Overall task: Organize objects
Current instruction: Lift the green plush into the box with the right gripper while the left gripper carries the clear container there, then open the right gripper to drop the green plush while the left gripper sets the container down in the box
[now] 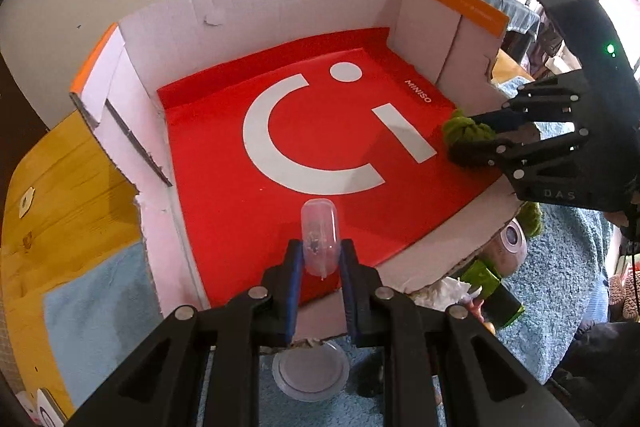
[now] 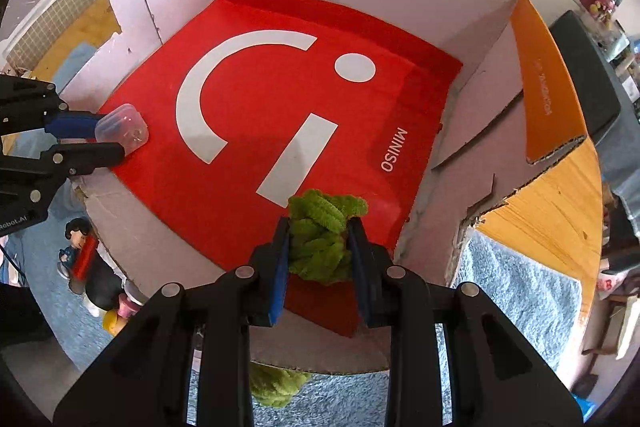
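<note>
A: Where does each piece sit against the box point(image 1: 224, 7)?

B: The left claw point(image 1: 320, 261) is clamped on the clear plastic case point(image 1: 319, 235), long axis pointing away along the fingers, over the near-left corner of the red floor point(image 1: 224, 163). The right claw point(image 2: 320, 247) grips the green yarn bundle point(image 2: 320, 227) at the near-right edge (both just inside the rim).

A: So the drop?

B: Straight down, I'd judge; each claw is already above the floor.

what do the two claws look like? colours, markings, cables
Both are black plastic linkage frames with silver rivets and blue finger pads. The left claw shows "Robot.Ai" lettering in the right wrist view. The right claw shows "DAS" lettering, an orange patch, a green LED and a thin black cable. No sleeves visible.
</note>
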Demonstrator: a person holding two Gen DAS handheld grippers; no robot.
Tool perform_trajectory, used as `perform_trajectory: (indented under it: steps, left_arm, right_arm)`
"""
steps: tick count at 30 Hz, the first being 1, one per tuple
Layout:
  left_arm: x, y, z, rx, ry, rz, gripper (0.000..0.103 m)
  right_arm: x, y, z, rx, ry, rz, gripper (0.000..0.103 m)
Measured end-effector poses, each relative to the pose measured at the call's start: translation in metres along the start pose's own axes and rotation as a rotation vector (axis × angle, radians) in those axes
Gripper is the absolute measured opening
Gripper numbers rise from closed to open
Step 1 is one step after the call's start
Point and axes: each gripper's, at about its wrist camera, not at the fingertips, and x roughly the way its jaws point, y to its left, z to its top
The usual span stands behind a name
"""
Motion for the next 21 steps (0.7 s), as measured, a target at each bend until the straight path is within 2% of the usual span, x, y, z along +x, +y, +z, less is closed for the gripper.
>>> perform_trajectory:
  steps: [9, 11, 15, 17, 21]
  left_arm:
    - [0.001, 0.001, 0.000, -0.004, 0.000, 0.010, 0.020]
    - [0.001, 0.002, -0.001, -0.008, -0.007, 0.011, 0.027]
    - [-0.003, 0.003, -0.002, -0.010, -0.025, 0.015, 0.030]
    - [-0.005, 0.003, -0.003, -0.011, -0.029, 0.016, 0.037]
    - [-0.005, 0.002, -0.004, -0.006, -0.033, 0.018, 0.039]
  right_arm:
    - [-0.007, -0.002, -0.006, -0.004, 0.006, 0.001, 0.027]
    - [-0.009, -0.003, -0.007, -0.003, 0.006, 0.001, 0.027]
    - [-0.013, -0.004, -0.011, -0.003, 0.002, 0.001, 0.028]
    - [-0.015, -0.005, -0.012, -0.004, 0.002, 0.001, 0.028]
    - [-0.017, -0.006, -0.015, 0.000, -0.002, 0.001, 0.029]
